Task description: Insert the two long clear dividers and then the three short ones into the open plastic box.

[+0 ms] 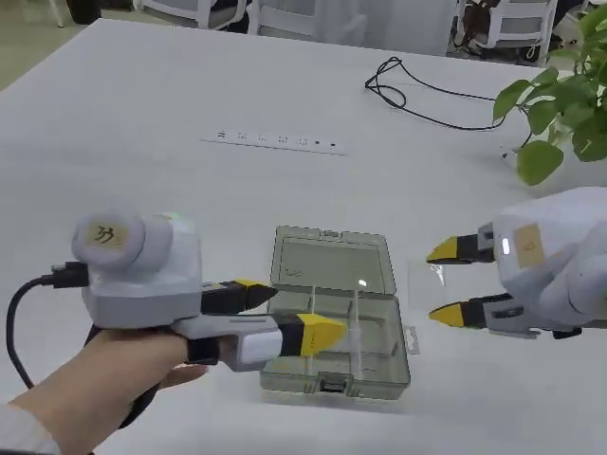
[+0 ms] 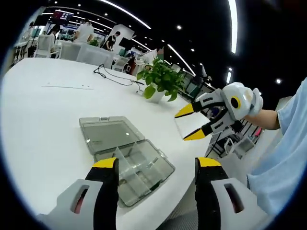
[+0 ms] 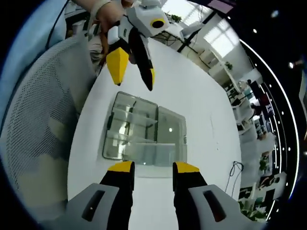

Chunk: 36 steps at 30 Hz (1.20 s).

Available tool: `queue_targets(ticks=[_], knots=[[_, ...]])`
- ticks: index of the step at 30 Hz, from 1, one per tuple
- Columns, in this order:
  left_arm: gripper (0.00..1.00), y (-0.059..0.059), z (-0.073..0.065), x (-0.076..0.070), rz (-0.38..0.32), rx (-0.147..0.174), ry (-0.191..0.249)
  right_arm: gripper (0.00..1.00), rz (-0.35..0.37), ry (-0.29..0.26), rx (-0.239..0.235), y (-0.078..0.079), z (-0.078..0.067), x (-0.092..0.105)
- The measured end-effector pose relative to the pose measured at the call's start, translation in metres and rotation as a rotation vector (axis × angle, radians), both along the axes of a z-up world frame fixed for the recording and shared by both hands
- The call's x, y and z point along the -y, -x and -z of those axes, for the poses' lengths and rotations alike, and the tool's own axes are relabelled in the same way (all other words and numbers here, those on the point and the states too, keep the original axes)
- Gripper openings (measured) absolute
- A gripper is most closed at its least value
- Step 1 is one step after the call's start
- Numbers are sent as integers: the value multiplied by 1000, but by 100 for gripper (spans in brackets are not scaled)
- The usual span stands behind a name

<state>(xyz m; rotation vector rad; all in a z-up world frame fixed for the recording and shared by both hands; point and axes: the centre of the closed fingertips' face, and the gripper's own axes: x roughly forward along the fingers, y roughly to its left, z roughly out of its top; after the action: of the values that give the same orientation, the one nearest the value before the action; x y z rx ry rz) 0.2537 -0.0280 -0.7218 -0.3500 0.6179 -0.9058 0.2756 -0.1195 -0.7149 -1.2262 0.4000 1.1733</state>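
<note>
Where the bench nears its front edge, we see the open plastic box, its lid laid flat behind it; our left tool hovers over its left side, 2 jaws spread and empty; our right tool, just right of the box, pinches a clear divider between its tips.

The box is smoky clear plastic, glossy, with light glinting on its lid. Under it the table looks white, smooth and matt. Either side of the box, the left gripper and right gripper have matt grey plastic shells.
</note>
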Motion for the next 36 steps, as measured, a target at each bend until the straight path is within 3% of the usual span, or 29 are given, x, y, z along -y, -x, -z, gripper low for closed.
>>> queue_targets(ticks=[5,13,18,30,36], knots=[[51,-8,-1,8,-39,-55,55,32,-80,41,62,4,1,-18],[33,-10,-1,22,-65,-133,135,32,-131,49,95,4,1,-37],[23,-11,-6,30,-81,-149,194,32,-143,42,103,5,1,-45],[11,-11,1,32,-117,-183,215,32,-155,31,107,10,2,-58],[0,-9,-1,32,-112,-203,260,32,-156,29,103,13,2,-59]])
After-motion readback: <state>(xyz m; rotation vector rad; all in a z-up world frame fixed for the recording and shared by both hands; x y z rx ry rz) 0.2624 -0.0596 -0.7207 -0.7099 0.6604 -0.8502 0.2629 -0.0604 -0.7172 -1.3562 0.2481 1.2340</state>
